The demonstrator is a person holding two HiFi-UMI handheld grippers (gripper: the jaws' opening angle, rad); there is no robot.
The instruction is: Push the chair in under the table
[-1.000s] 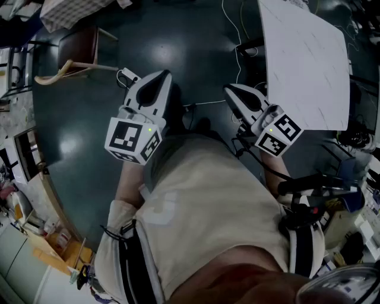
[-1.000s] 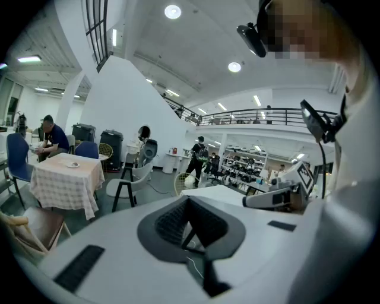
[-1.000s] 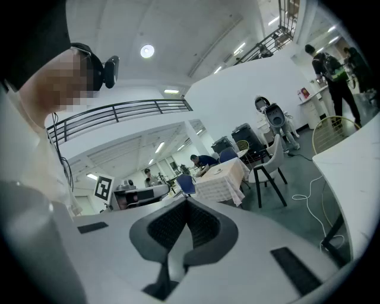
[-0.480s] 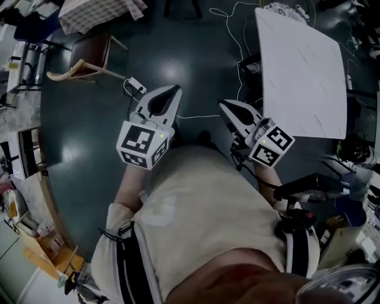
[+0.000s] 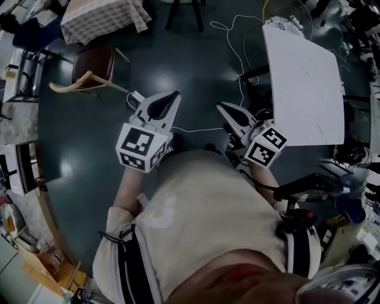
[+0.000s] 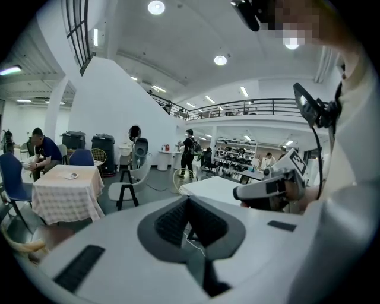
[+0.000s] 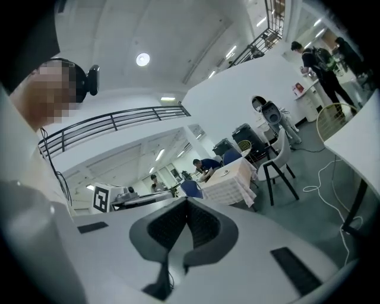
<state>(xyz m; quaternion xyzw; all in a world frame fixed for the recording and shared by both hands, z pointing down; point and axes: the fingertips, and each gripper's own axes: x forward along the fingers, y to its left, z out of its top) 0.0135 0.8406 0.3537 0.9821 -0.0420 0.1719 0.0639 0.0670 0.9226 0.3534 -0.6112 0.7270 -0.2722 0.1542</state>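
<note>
A white table (image 5: 303, 83) stands at the upper right of the head view, with a dark chair frame (image 5: 252, 77) at its left edge, mostly hidden. A wooden chair with a brown seat (image 5: 95, 62) stands apart at the upper left, by a table with a checked cloth (image 5: 101, 15). My left gripper (image 5: 176, 94) and right gripper (image 5: 218, 105) are held side by side above the dark floor, both shut and empty, touching neither chair. The left gripper view shows shut jaws (image 6: 189, 199) and the white table (image 6: 214, 189) beyond. The right gripper's jaws (image 7: 189, 202) are shut too.
White cables (image 5: 237, 35) lie on the floor near the white table. A white chair (image 7: 279, 163) and a floor fan (image 6: 181, 178) stand further off. People sit at the checked-cloth table (image 7: 231, 178). Shelves and clutter (image 5: 24, 225) line the left edge.
The floor scene has slid down and right in the head view, so the wooden chair and checked table show more fully. Both grippers shifted slightly with the person and stayed shut.
</note>
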